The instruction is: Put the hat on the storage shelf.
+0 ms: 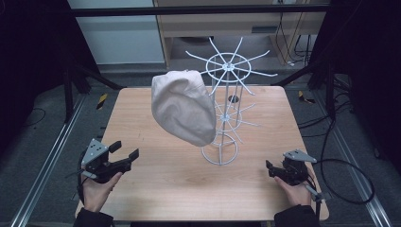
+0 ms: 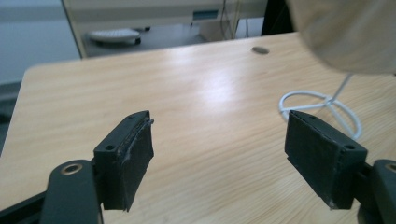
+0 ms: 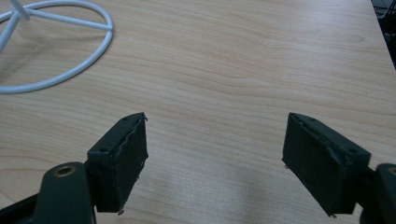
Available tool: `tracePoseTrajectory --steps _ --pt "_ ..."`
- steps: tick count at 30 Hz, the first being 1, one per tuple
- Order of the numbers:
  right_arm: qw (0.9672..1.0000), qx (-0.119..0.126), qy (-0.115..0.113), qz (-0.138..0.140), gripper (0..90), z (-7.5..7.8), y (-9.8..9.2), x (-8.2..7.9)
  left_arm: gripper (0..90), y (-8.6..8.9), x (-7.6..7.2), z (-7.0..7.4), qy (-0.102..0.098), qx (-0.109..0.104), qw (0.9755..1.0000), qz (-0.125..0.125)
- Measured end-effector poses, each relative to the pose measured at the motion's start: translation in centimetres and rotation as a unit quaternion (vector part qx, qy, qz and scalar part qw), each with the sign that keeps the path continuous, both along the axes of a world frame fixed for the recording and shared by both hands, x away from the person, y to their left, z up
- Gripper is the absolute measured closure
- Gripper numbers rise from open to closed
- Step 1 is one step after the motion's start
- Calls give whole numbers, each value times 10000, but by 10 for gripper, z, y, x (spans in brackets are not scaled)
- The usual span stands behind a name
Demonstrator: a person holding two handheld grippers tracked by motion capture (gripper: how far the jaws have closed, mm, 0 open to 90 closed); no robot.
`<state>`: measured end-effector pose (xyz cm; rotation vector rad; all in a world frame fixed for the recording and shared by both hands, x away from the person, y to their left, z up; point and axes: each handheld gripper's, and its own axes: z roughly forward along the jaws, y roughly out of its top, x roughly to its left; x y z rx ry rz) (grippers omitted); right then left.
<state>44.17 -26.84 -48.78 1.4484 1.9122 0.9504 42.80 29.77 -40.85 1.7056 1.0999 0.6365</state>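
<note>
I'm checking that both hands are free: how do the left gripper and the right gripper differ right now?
The left gripper sits at the table's near left edge, angled toward the beige cap hanging on the white wire rack; the right gripper rests near the near right corner, pointing left toward the rack's base. In the high view the left gripper's jaws show clearly spread, the right's look smaller. Both are open and empty.

Matt beige cloth cap (image 1: 183, 113), glossy white wire rack (image 1: 226, 109), smooth light wood table (image 1: 156, 189).

The left hand-held gripper (image 1: 124, 150) sits low at the near left, jaws wide apart and empty. The right hand-held gripper (image 1: 268, 169) rests near right, jaws likewise spread.
</note>
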Motion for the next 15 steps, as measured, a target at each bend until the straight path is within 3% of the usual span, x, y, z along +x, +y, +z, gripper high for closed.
tracePoseTrajectory --steps 7,9,15 --pt "10000 -10 -8 4 209 0 0 0 234 16 8 -27 331 228 9985 359" --pt "10000 -22 -3 7 207 0 1 0 234 23 11 -38 506 357 9969 492" --pt "10000 -30 -11 2 206 0 0 0 233 32 13 -49 698 545 9933 737"
